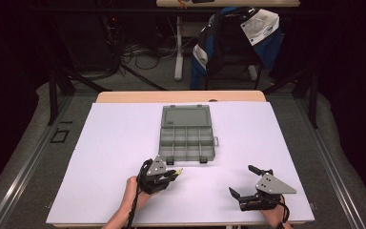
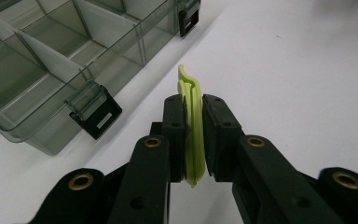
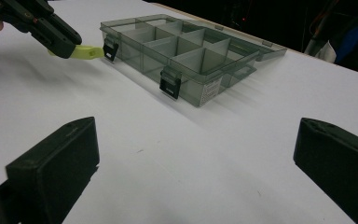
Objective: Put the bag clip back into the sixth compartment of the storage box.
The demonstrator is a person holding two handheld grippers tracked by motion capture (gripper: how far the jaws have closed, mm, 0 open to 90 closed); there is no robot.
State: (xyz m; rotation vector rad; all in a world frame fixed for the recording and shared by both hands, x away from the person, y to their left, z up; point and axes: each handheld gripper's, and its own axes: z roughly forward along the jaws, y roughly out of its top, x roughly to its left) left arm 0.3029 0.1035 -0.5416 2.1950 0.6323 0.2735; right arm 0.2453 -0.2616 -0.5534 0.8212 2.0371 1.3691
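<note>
Yellow-green clip [image 2: 193, 135] pinched in left claw [image 2: 194, 140], lower end hidden; right claw [image 3: 191, 163] wide open, empty.

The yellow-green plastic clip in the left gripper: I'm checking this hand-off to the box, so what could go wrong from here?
1. The thin yellow-green plastic clip is pinched edge-on by the left gripper, with its tip sticking out past the jaws; it might twist or slip.
2. The tip sits near a black latch of the open smoky-grey plastic compartment box; it could snag there.
3. The right gripper is open and away from the box, so a nudge might slide it.
</note>
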